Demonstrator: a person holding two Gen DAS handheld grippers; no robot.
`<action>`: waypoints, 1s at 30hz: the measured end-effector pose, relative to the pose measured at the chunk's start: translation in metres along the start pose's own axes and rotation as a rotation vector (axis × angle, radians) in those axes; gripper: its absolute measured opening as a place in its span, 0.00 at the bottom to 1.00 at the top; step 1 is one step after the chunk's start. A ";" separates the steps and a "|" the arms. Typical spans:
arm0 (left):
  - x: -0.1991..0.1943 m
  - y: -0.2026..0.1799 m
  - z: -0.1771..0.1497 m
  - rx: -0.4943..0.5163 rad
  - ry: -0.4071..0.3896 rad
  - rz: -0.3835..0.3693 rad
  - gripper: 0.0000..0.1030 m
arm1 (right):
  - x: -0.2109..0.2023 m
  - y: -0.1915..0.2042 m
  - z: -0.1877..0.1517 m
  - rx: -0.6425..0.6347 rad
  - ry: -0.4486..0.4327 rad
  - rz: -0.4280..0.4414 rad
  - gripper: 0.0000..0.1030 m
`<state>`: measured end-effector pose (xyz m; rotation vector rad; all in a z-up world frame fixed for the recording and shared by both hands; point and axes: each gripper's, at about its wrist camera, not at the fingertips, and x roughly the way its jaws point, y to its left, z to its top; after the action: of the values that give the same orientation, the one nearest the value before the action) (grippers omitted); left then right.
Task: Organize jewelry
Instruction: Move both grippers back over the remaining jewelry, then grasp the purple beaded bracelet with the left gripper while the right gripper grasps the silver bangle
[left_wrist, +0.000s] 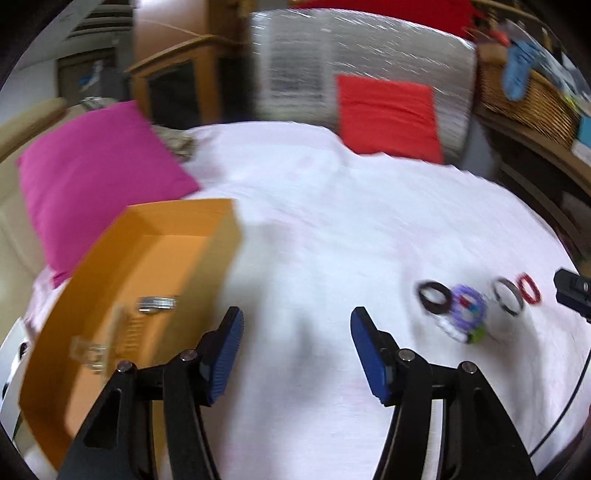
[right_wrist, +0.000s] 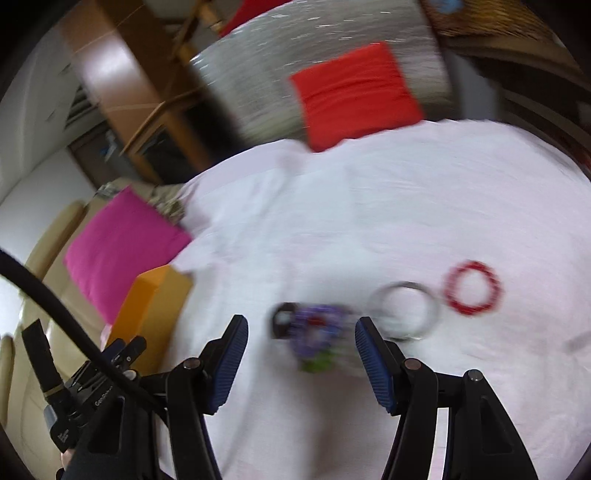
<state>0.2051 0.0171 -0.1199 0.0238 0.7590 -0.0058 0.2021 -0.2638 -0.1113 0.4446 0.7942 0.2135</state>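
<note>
An open orange box sits on the white sheet at the left, holding a silver piece and a clear piece. Bracelets lie in a row at the right: black, purple beaded, silver, red. My left gripper is open and empty between box and bracelets. My right gripper is open, hovering just short of the black and purple bracelets; the silver bangle and red bracelet lie to the right. The box shows at left.
A magenta pillow lies behind the box and a red pillow at the far side of the bed. A wooden cabinet and a wicker basket stand beyond. The right gripper's body shows at the right edge.
</note>
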 end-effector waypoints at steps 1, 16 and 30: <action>0.003 -0.006 0.000 0.014 0.006 -0.018 0.59 | -0.004 -0.016 0.001 0.034 -0.008 -0.002 0.62; 0.040 -0.083 -0.006 0.090 0.131 -0.264 0.52 | 0.018 -0.104 0.007 0.274 0.138 0.016 0.43; 0.063 -0.104 0.000 0.073 0.211 -0.447 0.49 | 0.074 -0.077 0.019 0.199 0.194 -0.123 0.42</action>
<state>0.2495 -0.0866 -0.1655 -0.0777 0.9618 -0.4626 0.2687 -0.3118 -0.1822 0.5656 1.0348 0.0628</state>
